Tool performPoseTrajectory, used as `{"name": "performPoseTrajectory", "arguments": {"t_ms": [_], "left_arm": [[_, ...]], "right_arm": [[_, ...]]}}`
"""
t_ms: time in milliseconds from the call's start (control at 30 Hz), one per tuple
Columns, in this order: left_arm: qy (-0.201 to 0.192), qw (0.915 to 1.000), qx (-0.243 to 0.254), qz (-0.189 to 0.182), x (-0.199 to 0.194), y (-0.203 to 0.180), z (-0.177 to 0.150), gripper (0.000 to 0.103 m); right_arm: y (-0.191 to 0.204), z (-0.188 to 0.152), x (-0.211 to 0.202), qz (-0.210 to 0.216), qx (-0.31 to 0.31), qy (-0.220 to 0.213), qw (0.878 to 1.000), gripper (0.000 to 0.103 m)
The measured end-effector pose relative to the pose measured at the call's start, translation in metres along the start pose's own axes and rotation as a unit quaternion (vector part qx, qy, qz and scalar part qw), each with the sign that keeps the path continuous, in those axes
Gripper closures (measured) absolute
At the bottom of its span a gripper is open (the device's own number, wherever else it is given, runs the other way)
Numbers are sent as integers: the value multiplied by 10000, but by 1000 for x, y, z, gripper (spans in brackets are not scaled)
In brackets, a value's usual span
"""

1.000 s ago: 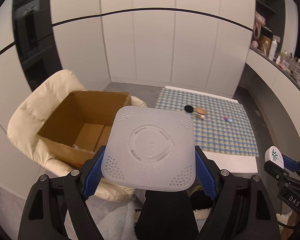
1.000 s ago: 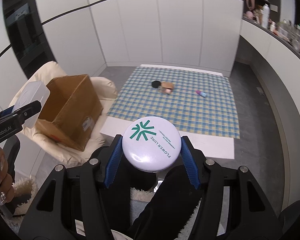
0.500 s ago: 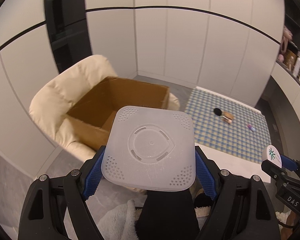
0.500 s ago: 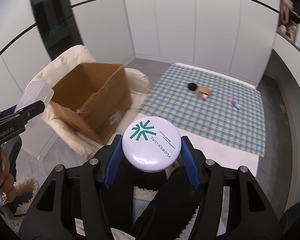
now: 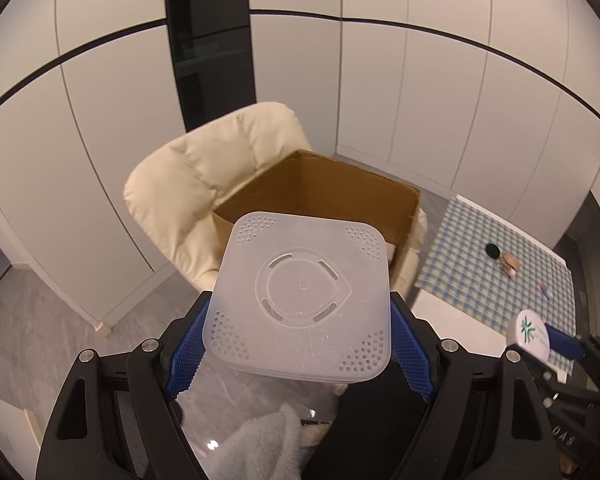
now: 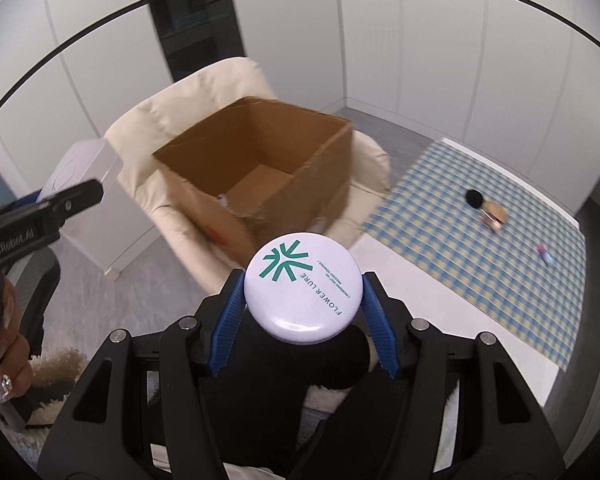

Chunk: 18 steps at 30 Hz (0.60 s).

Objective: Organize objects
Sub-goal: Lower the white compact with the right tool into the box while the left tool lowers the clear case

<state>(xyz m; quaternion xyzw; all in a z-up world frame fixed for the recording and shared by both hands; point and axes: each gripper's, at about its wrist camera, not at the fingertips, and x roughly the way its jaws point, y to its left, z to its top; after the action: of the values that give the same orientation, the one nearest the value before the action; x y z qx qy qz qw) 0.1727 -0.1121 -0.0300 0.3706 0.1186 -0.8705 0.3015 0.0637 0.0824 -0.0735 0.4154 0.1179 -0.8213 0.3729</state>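
My left gripper [image 5: 300, 344] is shut on a square translucent white plastic container [image 5: 300, 300], its blue pads pressing both sides. My right gripper [image 6: 302, 300] is shut on a round white compact [image 6: 302, 286] with a green logo, which also shows at the right edge of the left wrist view as the compact [image 5: 528, 332]. An open cardboard box [image 6: 260, 172] sits on a cream armchair [image 6: 148, 120] ahead of both grippers. In the left wrist view the box [image 5: 328, 192] lies just beyond the container, which hides its near wall.
A blue checked cloth [image 6: 500, 248] covers a low white table [image 6: 440, 304] at the right, with a black-tipped brush [image 6: 484, 208] and a small pink-and-blue item [image 6: 545, 254] on it. White cabinet walls and a dark tall panel [image 5: 212, 40] stand behind. A person's hand [image 6: 8, 344] holds the left gripper.
Both views have swung left: the box and armchair have moved toward the middle, the checked cloth has slid to the right. Both grips are unchanged.
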Motion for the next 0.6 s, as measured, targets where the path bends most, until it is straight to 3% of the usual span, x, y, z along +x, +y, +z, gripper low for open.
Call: {"name": "performPoseTrajectory", "arguments": {"t_ms": [600], "left_arm": [[152,9998,138,-23,37,-23,19,20]], "right_arm": [[0,27,24,-47,-308,-111,9995,43]]}}
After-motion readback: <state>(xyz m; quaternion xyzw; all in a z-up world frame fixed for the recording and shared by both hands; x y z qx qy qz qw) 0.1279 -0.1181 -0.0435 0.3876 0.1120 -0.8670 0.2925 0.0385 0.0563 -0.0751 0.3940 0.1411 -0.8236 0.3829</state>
